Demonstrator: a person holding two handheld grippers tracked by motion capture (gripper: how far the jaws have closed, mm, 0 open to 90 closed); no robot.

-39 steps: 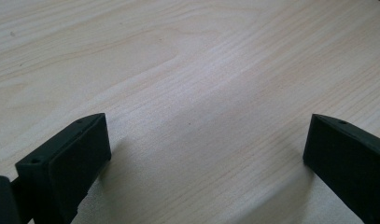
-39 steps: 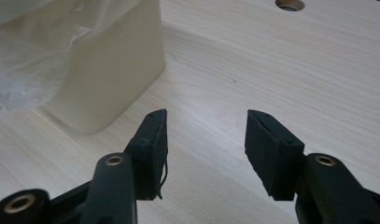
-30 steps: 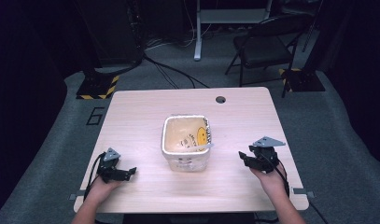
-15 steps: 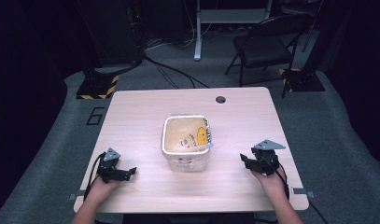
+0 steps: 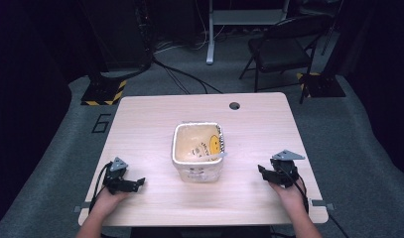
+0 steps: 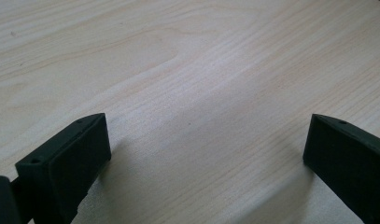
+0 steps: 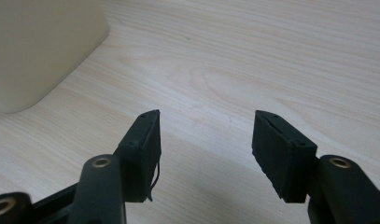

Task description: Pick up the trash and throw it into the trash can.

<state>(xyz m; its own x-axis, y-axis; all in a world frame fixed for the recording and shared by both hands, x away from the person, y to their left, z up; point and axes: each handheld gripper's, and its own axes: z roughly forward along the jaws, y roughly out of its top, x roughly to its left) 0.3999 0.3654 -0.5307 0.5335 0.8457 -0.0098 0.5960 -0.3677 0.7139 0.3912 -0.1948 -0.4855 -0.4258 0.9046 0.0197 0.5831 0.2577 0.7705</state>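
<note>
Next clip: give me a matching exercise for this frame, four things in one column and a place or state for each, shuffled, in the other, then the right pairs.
Things:
1. cream tub
2. left gripper
3. round hole
4. folding chair

Places or states:
A. on the floor beyond the table
B. in the tabletop near its far edge
C. middle of the table, open on top
D. near the table's front left corner, jaws wide apart

Pairs: 1-C, 2-D, 3-B, 4-A
</note>
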